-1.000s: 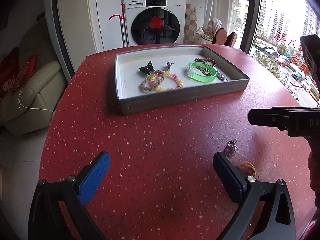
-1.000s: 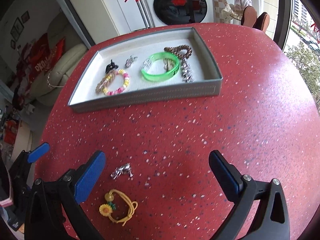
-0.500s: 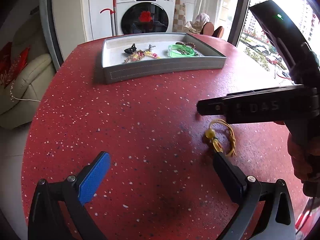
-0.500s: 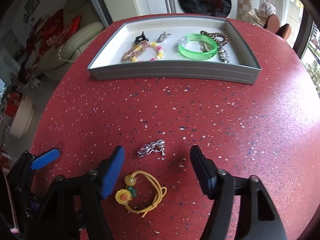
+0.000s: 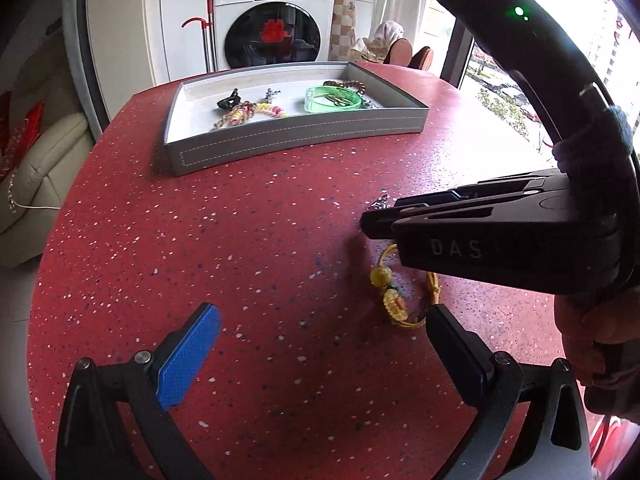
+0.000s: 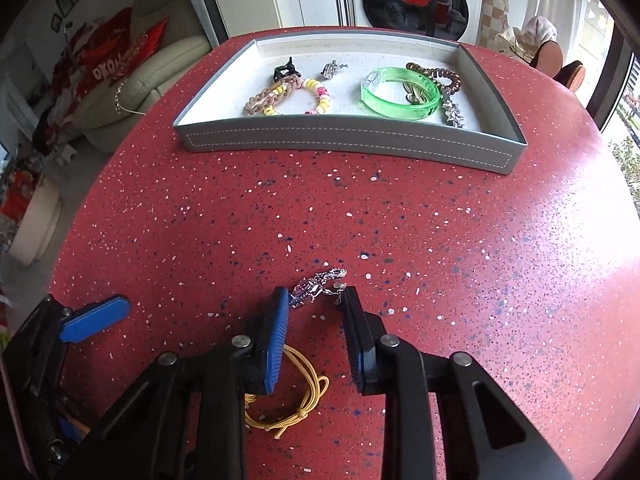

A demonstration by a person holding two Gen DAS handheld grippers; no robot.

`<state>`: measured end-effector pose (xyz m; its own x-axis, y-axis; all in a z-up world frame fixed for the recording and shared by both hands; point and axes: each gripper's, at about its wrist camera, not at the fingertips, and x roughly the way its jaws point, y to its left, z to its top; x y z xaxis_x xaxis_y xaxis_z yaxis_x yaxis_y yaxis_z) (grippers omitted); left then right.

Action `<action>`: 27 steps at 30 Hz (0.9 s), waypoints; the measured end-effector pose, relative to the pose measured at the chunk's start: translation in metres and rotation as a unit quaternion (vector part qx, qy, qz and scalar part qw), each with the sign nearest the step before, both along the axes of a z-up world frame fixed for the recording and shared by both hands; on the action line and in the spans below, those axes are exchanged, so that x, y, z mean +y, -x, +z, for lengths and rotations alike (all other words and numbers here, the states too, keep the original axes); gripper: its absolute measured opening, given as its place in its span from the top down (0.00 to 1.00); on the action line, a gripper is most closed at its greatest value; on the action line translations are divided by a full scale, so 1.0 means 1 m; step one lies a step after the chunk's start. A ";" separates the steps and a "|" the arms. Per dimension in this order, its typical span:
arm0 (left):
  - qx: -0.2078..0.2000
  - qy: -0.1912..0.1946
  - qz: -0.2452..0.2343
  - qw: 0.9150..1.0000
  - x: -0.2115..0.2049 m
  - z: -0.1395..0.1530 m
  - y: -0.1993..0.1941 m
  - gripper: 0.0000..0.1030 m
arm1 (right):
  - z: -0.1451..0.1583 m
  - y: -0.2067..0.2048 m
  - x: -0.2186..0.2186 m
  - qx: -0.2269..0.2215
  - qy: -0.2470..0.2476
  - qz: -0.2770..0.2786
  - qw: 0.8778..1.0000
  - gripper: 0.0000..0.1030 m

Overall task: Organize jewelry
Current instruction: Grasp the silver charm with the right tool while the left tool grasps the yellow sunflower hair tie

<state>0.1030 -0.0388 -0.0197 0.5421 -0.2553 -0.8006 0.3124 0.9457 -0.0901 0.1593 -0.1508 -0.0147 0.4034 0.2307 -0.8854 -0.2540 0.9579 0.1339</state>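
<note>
A small silver clip (image 6: 316, 290) lies on the red speckled table between the tips of my right gripper (image 6: 314, 300). Its jaws are closing, and both pads touch the clip's ends. Just behind those tips, partly under the left finger, lies a yellow elastic hair tie (image 6: 296, 404) with a sunflower charm. In the left wrist view the hair tie (image 5: 396, 300) sits just ahead of the right finger of my left gripper (image 5: 320, 356), which stands wide open and holds nothing. The right gripper (image 5: 368, 224) reaches in from the right, above the tie. A grey tray (image 6: 348, 140) stands farther back.
The tray (image 5: 296, 140) holds a green bangle (image 6: 400, 96), a beaded bracelet (image 6: 288, 96), a black claw clip, a brown coil tie and silver pieces. A washing machine (image 5: 272, 24) stands behind the table, a cream sofa to the left and a window to the right.
The right gripper's jaws have narrowed from wide open to close around the silver clip. The left gripper has moved toward the yellow hair tie, now just ahead of its right finger.
</note>
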 end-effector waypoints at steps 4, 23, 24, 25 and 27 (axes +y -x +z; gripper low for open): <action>0.001 -0.001 -0.006 1.000 -0.009 0.000 -0.002 0.00 | 0.002 -0.002 -0.008 0.003 -0.004 -0.011 1.000 0.91; 0.000 -0.016 -0.006 1.000 -0.030 -0.005 -0.009 0.05 | -0.003 -0.028 -0.006 0.013 -0.009 -0.004 1.000 0.58; 0.002 -0.017 -0.008 1.000 -0.031 -0.005 -0.009 0.05 | -0.005 -0.028 -0.004 0.014 0.000 -0.002 1.000 0.70; 0.002 -0.018 -0.008 1.000 -0.032 -0.005 -0.009 0.05 | -0.005 -0.027 -0.004 0.006 0.008 -0.001 1.000 0.78; 0.003 -0.019 -0.009 1.000 -0.033 -0.006 -0.010 0.05 | -0.005 -0.027 -0.004 0.007 0.014 -0.001 1.000 0.88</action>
<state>0.1132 -0.0722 -0.0258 0.5329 -0.2347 -0.8130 0.3284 0.9428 -0.0570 0.1858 -0.1553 -0.0200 0.3922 0.2058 -0.8966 -0.2506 0.9617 0.1111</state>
